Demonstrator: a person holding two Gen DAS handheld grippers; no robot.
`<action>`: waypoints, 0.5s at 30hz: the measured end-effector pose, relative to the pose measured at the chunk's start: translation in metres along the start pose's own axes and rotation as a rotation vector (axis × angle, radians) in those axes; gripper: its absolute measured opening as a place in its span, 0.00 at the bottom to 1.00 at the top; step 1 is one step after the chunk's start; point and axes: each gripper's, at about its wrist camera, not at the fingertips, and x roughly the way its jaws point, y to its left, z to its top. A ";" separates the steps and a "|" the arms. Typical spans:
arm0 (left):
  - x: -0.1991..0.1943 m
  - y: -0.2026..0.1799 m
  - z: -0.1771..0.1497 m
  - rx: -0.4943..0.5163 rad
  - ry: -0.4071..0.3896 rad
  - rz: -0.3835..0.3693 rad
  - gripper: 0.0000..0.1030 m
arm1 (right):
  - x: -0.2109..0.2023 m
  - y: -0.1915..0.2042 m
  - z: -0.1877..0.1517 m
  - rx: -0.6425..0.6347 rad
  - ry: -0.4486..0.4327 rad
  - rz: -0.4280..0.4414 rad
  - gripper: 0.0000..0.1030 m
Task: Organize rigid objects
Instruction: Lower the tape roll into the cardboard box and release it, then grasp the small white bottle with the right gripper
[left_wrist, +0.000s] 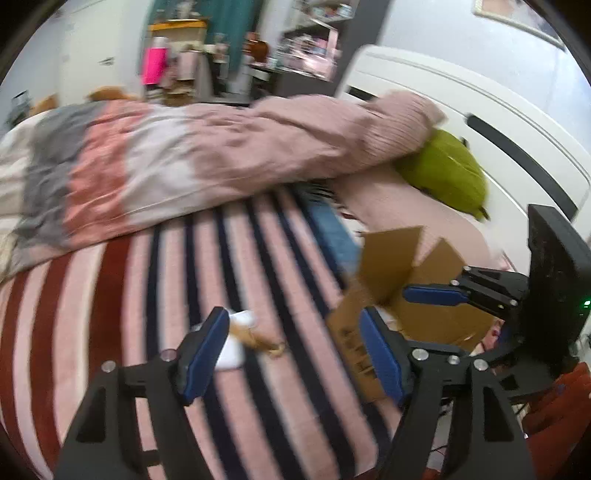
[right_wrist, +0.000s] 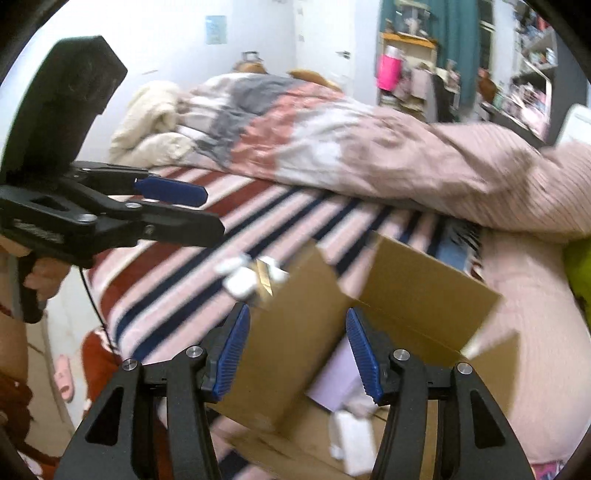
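Observation:
An open cardboard box (right_wrist: 399, 291) sits on a striped bedspread (left_wrist: 221, 258); it also shows in the left wrist view (left_wrist: 399, 266). Inside it lie a lilac flat item (right_wrist: 336, 376) and a white item (right_wrist: 351, 439). Small white objects (right_wrist: 242, 277) lie on the stripes left of the box; in the left wrist view they (left_wrist: 236, 343) sit by a brownish piece (left_wrist: 266, 343). My left gripper (left_wrist: 291, 350) is open and empty above the bedspread, near those objects. My right gripper (right_wrist: 295, 354) is open and empty over the box's near flap.
A rumpled pink, grey and white duvet (left_wrist: 166, 166) covers the far bed. A green cushion (left_wrist: 447, 173) lies at the right by a white headboard (left_wrist: 480, 110). Cluttered shelves (left_wrist: 306, 40) stand beyond. Pink slippers (right_wrist: 64, 376) lie on the floor.

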 end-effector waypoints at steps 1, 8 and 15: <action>-0.006 0.012 -0.006 -0.021 -0.009 0.017 0.70 | 0.003 0.012 0.005 -0.018 -0.007 0.022 0.49; -0.030 0.083 -0.060 -0.113 -0.032 0.148 0.76 | 0.045 0.089 0.027 -0.101 0.022 0.159 0.50; -0.019 0.143 -0.101 -0.197 -0.025 0.177 0.77 | 0.127 0.128 0.021 -0.054 0.133 0.196 0.51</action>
